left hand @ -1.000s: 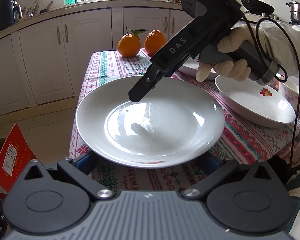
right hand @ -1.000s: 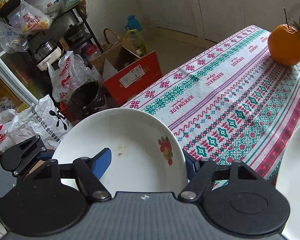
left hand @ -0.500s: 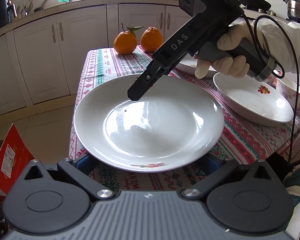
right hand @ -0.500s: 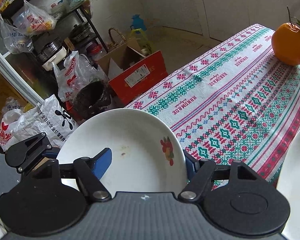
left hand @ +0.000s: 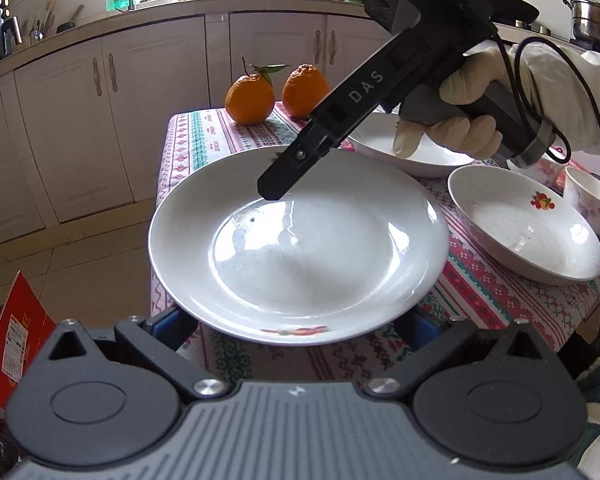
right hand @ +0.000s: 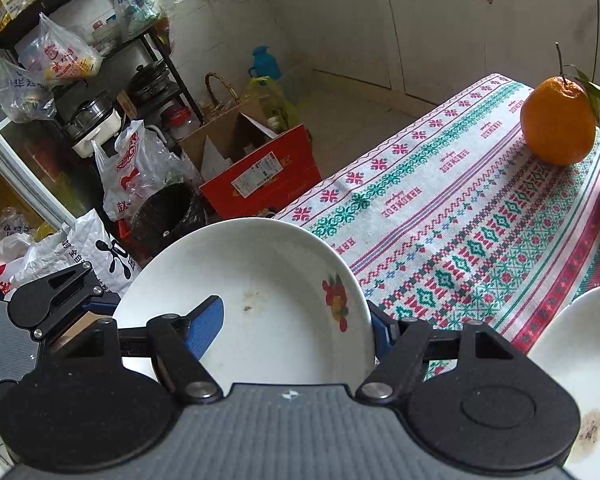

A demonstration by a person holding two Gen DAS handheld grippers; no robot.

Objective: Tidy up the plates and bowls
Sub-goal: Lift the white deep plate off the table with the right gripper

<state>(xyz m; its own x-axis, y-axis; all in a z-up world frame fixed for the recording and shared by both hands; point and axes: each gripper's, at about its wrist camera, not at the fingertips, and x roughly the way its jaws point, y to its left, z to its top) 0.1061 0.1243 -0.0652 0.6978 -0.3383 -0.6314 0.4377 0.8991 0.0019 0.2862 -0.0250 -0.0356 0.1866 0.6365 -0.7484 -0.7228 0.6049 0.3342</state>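
Two oranges [left hand: 251, 99] stand at the far end of your patterned tablecloth [left hand: 492, 292]. Four white dishes show: the large plate [left hand: 300, 240], a deep dish with a fruit print [left hand: 524, 232] to its right, a second dish [left hand: 380, 140] behind, and a cup [left hand: 588, 200] at the edge. Your left gripper [left hand: 296, 320] holds the plate's near rim; how tightly its fingers close is hidden. Your right gripper [right hand: 296, 324] pinches the far rim, one blue pad [right hand: 206, 322] inside, its body hanging over the plate
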